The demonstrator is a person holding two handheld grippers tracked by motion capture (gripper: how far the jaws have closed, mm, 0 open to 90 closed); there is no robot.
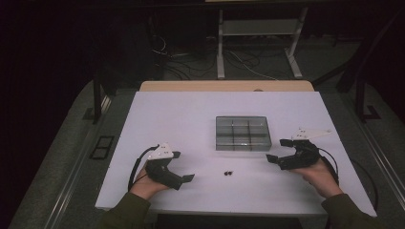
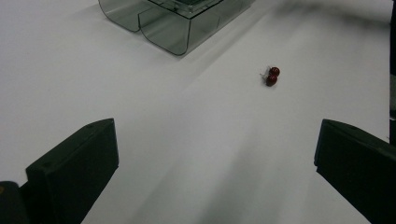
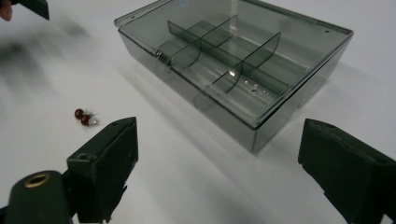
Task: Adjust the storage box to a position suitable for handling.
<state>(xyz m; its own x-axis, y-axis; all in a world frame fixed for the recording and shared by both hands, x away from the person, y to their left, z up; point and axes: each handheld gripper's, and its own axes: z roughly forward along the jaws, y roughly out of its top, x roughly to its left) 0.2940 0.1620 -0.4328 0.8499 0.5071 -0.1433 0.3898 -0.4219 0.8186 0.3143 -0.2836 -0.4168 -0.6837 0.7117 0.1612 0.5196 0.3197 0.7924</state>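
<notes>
— Lay loose on the white tabletop (image 1: 181, 114): two small red beads (image 1: 229, 173), touching each other, just in front of the smoky compartment box (image 1: 242, 133). Sat between both tools, nearer neither.

— Left tool (image 1: 187, 167) hovered well left of the box, jaws spread wide, gripping nothing. Right tool (image 1: 279, 150) just right of the box, jaws likewise apart and empty.

— Likely trouble?

— Round, tiny, probably quick to roll. Could squirt sideways under a hard pinch, or part, leaving one behind. Box lid looked closed, too; would block any drop.
</notes>
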